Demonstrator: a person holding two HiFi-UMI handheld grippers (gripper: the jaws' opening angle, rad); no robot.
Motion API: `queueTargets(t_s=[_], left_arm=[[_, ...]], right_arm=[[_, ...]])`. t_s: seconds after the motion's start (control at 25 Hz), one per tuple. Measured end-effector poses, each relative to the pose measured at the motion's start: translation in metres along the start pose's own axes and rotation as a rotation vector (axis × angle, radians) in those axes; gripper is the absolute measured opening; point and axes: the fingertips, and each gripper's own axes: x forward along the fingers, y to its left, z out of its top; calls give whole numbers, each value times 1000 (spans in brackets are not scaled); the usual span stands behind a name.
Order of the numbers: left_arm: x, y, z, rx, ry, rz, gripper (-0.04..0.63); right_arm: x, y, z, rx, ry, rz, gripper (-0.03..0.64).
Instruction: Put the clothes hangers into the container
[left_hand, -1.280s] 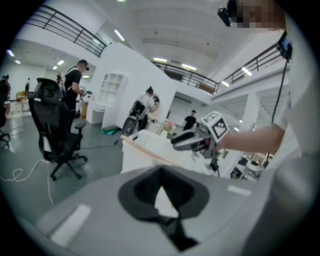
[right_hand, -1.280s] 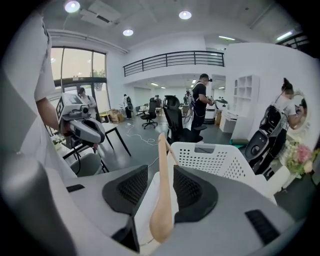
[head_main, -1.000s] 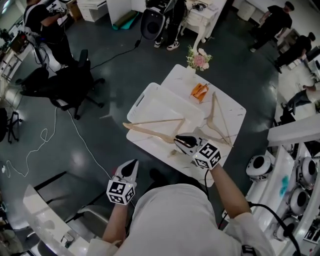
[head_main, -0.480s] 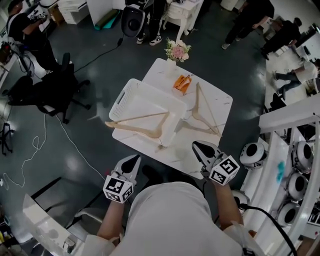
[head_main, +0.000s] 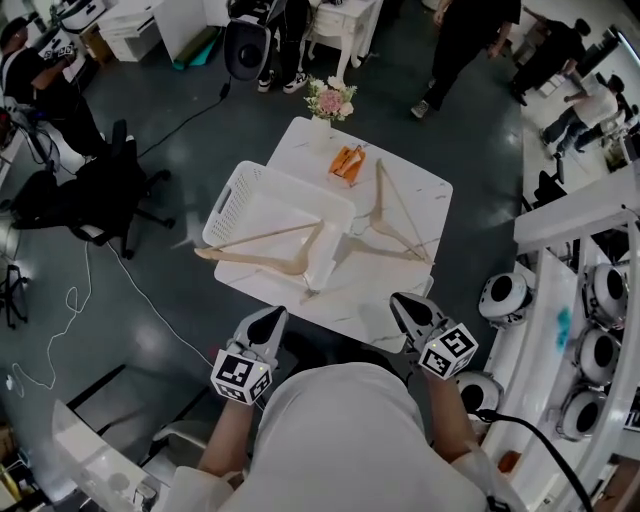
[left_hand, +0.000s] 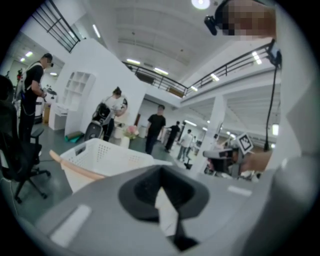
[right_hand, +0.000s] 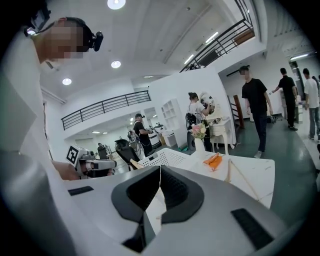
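Jaws together and empty on both: right tool (head_main: 400, 300) beside the table's (head_main: 360, 310) near edge, left tool (head_main: 274, 313) at near left. A second earlier, the right tool was over the hanger (head_main: 262, 262). That hanger lay across the white container (head_main: 235, 180), left end past its rim. Second hanger (head_main: 392, 222) on the table, right.

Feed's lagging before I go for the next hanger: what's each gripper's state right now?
Left gripper: closed, holding nothing.
Right gripper: closed, holding nothing.
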Motion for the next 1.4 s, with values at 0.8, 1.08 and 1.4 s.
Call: queueTargets(t_s=[0.8,1.08,1.4], left_arm=[[-4,-23,-31,29,72,-41,2],[14,-45,-41,16,108,-15,2],[38,-73,-51,-55,136,69,0]], right_arm=[[-26,-25,-30,88,-19,-120,5],[-38,-77,-41,112,2,-162,5],[-13,-134,-67,47,167,-67,6]])
